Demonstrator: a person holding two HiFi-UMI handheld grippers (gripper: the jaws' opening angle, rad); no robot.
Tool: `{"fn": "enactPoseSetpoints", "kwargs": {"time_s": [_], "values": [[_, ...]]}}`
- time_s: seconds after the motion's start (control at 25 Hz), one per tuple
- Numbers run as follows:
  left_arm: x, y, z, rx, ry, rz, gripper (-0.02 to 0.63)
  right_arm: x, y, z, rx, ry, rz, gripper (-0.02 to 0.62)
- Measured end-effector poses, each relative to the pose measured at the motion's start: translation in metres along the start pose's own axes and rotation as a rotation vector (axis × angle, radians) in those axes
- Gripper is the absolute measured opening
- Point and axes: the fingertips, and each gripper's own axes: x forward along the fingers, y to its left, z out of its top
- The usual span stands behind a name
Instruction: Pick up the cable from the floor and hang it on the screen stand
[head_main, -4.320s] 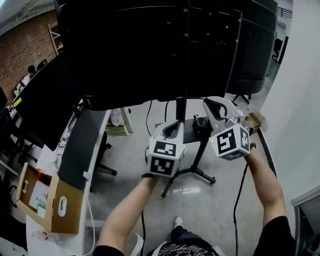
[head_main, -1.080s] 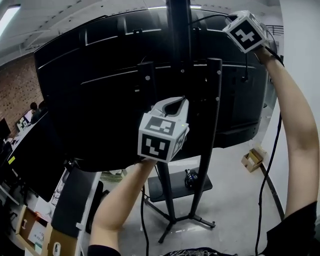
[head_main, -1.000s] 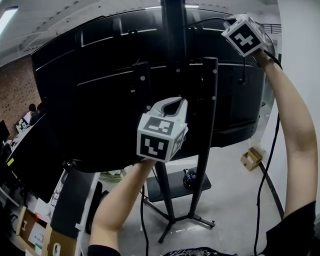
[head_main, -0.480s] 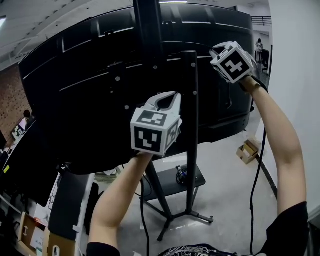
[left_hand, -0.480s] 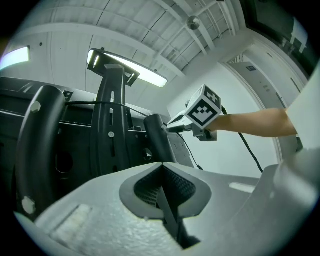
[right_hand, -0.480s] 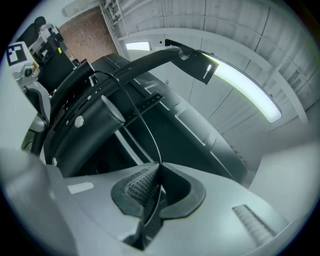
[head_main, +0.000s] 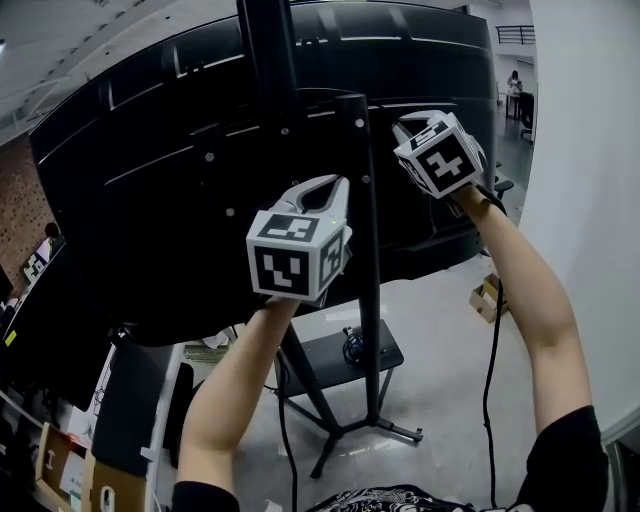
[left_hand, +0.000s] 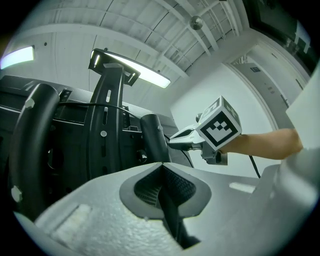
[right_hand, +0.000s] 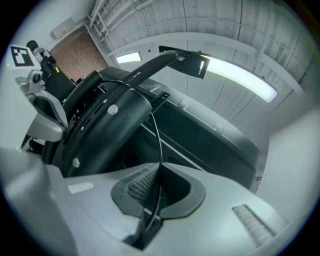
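Right now both my arms are up in front of the back of the big black screen (head_main: 130, 200). My left forearm climbs from seven o'clock toward the middle of the head view, wrist straight, with the left tongs (head_main: 327, 184) pointing up at twelve o'clock, just beside the upright bar of the black metal screen stand (head_main: 368, 280). In the left gripper view their jaws are pressed together with nothing between them.

My right arm reaches higher. The elbow is nearly straight, and the forearm runs from five o'clock up to one o'clock. The right tongs (head_main: 400, 124) are tipped toward ten o'clock, close to the top of that same bar. In the right gripper view they are clamped on the thin black cable (right_hand: 158, 145). The cable leaves the jaws toward twelve o'clock, then bends to ten o'clock across the stand's rounded black bracket (right_hand: 107, 125). I cannot tell whether it rests on the bracket or only passes over it.

From the left gripper view, the same line crosses the stand's slotted bars toward the right tongs at three o'clock. Below my right wrist the rest of the cable hangs along my arm toward the grey floor (head_main: 450, 390) at five o'clock.
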Motion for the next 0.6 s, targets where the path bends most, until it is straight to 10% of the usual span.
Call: {"fn": "enactPoseSetpoints", "kwargs": {"time_s": [0.6], "values": [[-0.028,0.008,-0.036,-0.077,0.057,0.122,-0.002,-0.027,0.06,-0.019,0.199,-0.233,0.013,0.083]]}}
